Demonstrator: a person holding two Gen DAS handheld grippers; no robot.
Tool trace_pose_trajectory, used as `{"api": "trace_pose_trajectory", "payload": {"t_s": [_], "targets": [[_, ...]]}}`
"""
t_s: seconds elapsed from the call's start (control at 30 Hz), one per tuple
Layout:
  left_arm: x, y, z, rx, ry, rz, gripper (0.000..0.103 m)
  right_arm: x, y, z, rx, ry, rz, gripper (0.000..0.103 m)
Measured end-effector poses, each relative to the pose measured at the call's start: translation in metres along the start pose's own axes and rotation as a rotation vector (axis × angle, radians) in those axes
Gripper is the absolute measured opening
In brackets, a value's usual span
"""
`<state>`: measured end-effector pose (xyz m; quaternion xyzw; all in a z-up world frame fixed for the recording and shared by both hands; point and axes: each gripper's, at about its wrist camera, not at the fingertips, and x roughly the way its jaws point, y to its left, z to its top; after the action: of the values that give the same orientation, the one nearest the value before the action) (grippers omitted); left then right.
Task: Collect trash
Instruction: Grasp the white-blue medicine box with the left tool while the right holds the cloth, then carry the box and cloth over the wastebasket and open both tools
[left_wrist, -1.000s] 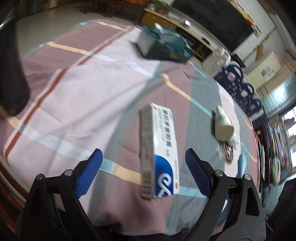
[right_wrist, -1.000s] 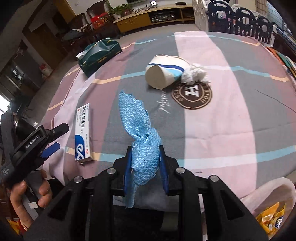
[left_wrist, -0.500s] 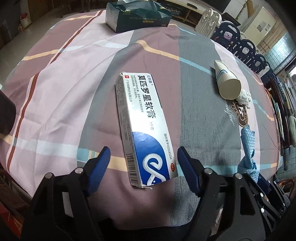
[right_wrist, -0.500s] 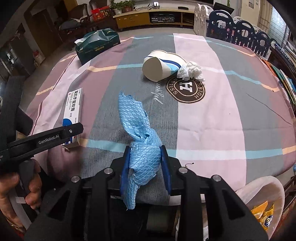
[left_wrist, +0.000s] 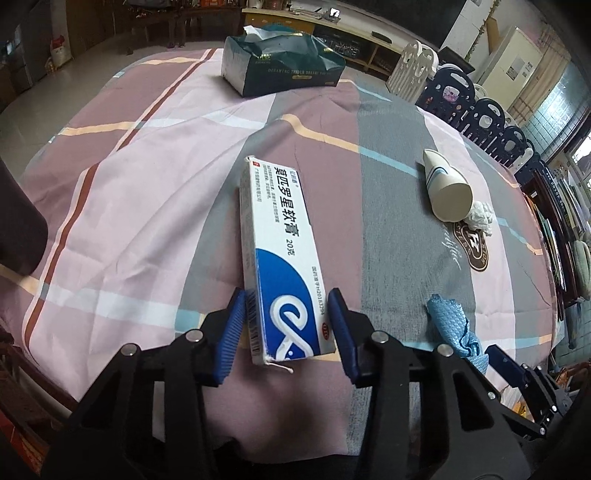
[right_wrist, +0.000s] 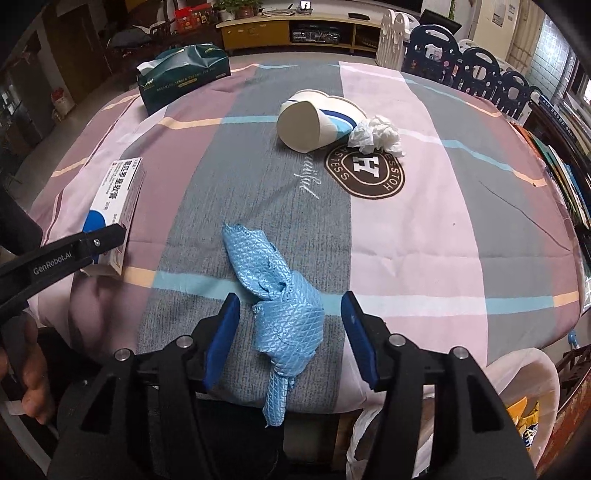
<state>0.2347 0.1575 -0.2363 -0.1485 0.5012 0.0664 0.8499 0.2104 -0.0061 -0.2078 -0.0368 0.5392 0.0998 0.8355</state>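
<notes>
Left wrist view: the left gripper (left_wrist: 286, 323) points steeply down over the near edge of the table (left_wrist: 155, 192), which is covered with a striped pink, grey and mauve cloth. The white and blue medicine box (left_wrist: 282, 258) lies lengthwise between the blue pads (left_wrist: 232, 328), its blue-printed end nearest the camera and its far end running toward the table's middle. The jaws are closing; the pads stand right at the box's two long sides, and whether they press on it yet cannot be told for sure. The box rests on the cloth, just inside the near edge.

Toward the right edge a crushed paper cup (left_wrist: 448, 190) lies on its side, with a crumpled white tissue (left_wrist: 480, 218) touching its mouth end. A dark green tissue box (left_wrist: 282, 64) sits near the far edge.

In the right wrist view the right gripper (right_wrist: 290, 330) hangs over the near edge with its jaws opening. The knotted blue cloth (right_wrist: 286, 314) lies between the pads, touched by neither, its tail hanging over the table's edge and its other end stretching toward the middle. At the left, the left gripper's black finger lies across the near end of the medicine box, and part of a hand (right_wrist: 31, 380) shows in the lower left corner. A white plastic bag (right_wrist: 517, 391) sits below the table's near right corner.
</notes>
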Motion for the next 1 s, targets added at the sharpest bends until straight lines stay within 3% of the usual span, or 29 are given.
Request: {"api": "trace_pose_trajectory", "payload": {"t_s": [0.03, 0.13, 0.23, 0.47, 0.6, 0.63, 0.77, 0.87, 1.0], "targets": [[-0.002, 0.000, 0.000, 0.003, -0.013, 0.002, 0.046, 0.001, 0.001, -0.001, -0.006, 0.005, 0.001, 0.034], [-0.007, 0.001, 0.001, -0.004, -0.037, 0.012, 0.046, -0.002, 0.003, -0.001, -0.017, -0.017, 0.001, 0.028], [-0.008, 0.001, 0.001, -0.012, -0.049, 0.014, 0.046, -0.004, -0.003, 0.000, 0.020, -0.026, 0.042, 0.027], [-0.014, 0.001, 0.001, -0.008, -0.081, 0.021, 0.046, -0.007, -0.010, 0.001, 0.056, -0.039, 0.031, 0.027], [-0.033, 0.002, 0.001, -0.005, -0.165, 0.047, 0.045, -0.032, -0.018, 0.005, 0.060, -0.103, 0.001, 0.027], [-0.039, 0.000, 0.001, 0.003, -0.184, 0.059, 0.038, -0.040, -0.021, 0.006, 0.062, -0.125, -0.006, 0.027], [-0.079, -0.020, -0.002, 0.057, -0.249, 0.033, 0.025, -0.084, -0.048, 0.001, 0.082, -0.207, -0.027, 0.027], [-0.104, -0.045, -0.015, 0.136, -0.298, 0.015, 0.023, -0.110, -0.078, -0.013, 0.108, -0.243, -0.066, 0.027], [-0.095, -0.063, -0.026, 0.185, -0.247, -0.022, 0.025, -0.131, -0.117, -0.038, 0.155, -0.267, -0.134, 0.027]]}}
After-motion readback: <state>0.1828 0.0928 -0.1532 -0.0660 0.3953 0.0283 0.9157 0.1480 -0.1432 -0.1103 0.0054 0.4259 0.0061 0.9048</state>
